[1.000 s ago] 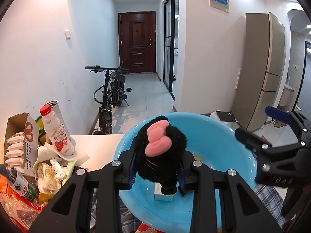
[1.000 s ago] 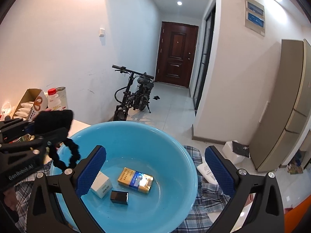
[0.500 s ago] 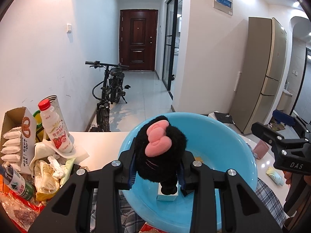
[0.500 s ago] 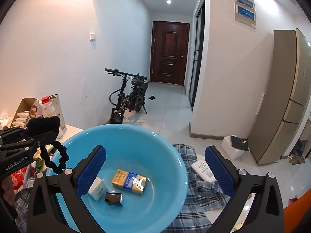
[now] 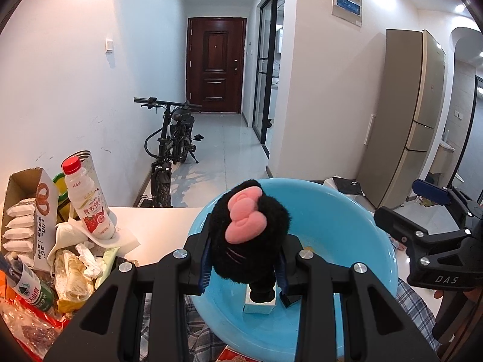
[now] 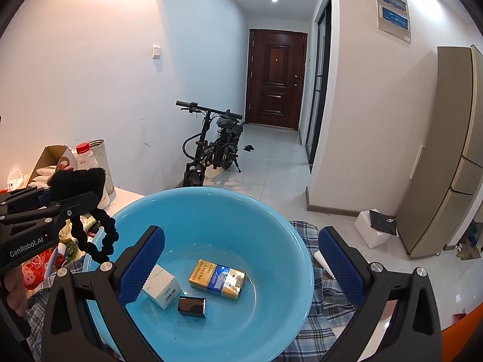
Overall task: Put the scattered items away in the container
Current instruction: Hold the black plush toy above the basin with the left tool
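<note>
My left gripper [image 5: 244, 264] is clamped on a black plush toy [image 5: 248, 232] with a pink bow, holding it above the near-left rim of the blue basin [image 6: 271, 217]; from the right camera its curly black tail [image 6: 99, 235] dangles over that rim. My right gripper [image 6: 241, 259] is spread wide with nothing between its fingers, hovering over the basin. Inside the basin lie a white box [image 6: 161, 285], a small black box [image 6: 192, 306] and a yellow-and-blue pack [image 6: 217, 277]. The basin sits on a plaid cloth [image 6: 326, 304]. Left of the basin a clutter of things crowds the table: a red-capped drink bottle [image 5: 87, 199], a cardboard snack box [image 5: 28, 220], a green water bottle [image 5: 28, 286]. Beyond the basin stands a bicycle [image 6: 211, 147]. Compared with half a second ago, the toy stays gripped in the same place, and the right gripper has swung back closer to the basin.
</note>
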A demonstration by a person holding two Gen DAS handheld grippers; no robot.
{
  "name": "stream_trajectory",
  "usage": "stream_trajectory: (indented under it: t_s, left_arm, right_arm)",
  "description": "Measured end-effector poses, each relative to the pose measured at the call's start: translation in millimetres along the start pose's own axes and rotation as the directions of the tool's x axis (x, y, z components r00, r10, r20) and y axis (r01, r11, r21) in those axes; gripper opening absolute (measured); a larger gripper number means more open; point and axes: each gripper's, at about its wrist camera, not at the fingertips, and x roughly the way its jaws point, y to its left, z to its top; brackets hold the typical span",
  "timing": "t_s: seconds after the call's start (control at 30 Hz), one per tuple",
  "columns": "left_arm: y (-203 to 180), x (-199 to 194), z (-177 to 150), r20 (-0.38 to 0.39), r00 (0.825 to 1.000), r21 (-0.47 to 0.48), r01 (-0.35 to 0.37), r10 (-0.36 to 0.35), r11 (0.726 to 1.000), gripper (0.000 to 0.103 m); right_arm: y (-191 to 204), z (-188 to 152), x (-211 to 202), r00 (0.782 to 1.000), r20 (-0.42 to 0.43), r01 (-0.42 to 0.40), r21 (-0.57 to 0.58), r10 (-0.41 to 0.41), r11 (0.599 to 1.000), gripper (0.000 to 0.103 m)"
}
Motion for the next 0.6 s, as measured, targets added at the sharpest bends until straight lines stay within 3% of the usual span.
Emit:
stream_trajectory:
  t_s: [0.6]
  left_arm:
    - [-2.9,0.0,0.7,-0.002,1.000,0.001,0.009,-0.009,1.000,0.032]
  right_arm:
    - [9.8,1.8,4.4,0.999,-0.018,-0.034,-0.006,0.034,0.999,0.103]
